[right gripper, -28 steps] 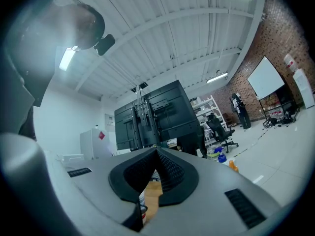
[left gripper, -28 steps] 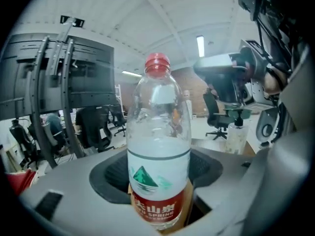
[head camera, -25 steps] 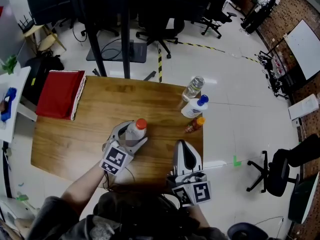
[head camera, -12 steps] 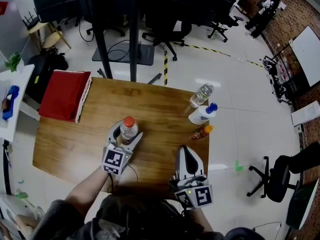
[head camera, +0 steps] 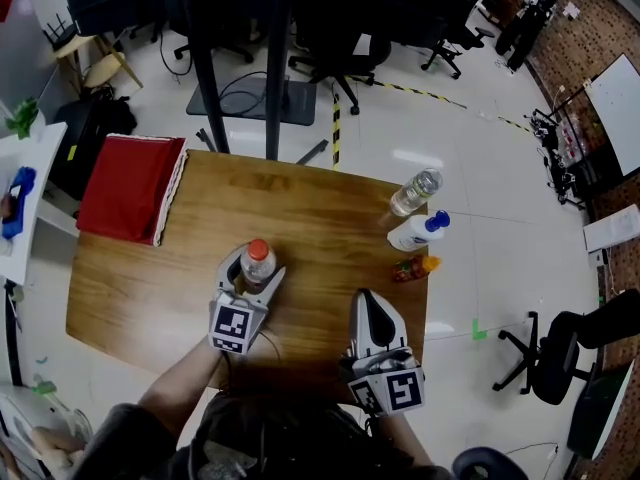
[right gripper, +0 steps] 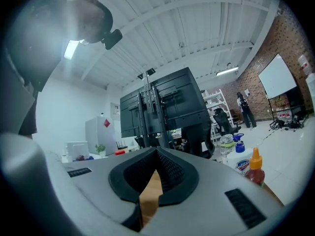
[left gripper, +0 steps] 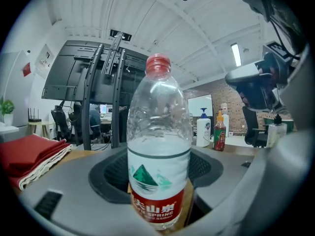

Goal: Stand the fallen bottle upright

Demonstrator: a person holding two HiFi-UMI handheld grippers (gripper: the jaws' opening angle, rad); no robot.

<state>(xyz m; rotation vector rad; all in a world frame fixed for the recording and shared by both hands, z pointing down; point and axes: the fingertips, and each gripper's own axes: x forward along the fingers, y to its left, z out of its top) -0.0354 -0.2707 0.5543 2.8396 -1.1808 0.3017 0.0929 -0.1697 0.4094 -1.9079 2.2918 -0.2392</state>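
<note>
Red cloth (head camera: 130, 186) — pump bottle (head camera: 412, 232) — sauce bottle (head camera: 410, 268)

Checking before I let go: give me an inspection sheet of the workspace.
Surface: brown wooden table, no spills seen.
Job's things: clear red-capped plastic water bottle, upright.
Clutter: folded red cloth; clear plastic bottle, white pump bottle, orange-capped sauce bottle near the right edge.
Grippers: left gripper shut on the water bottle; right gripper shut, empty.
Cables: black cable on the floor.
Surroundings: black office chairs, black stand.

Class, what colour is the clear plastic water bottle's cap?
Red cap, clearest in left gripper view.
</note>
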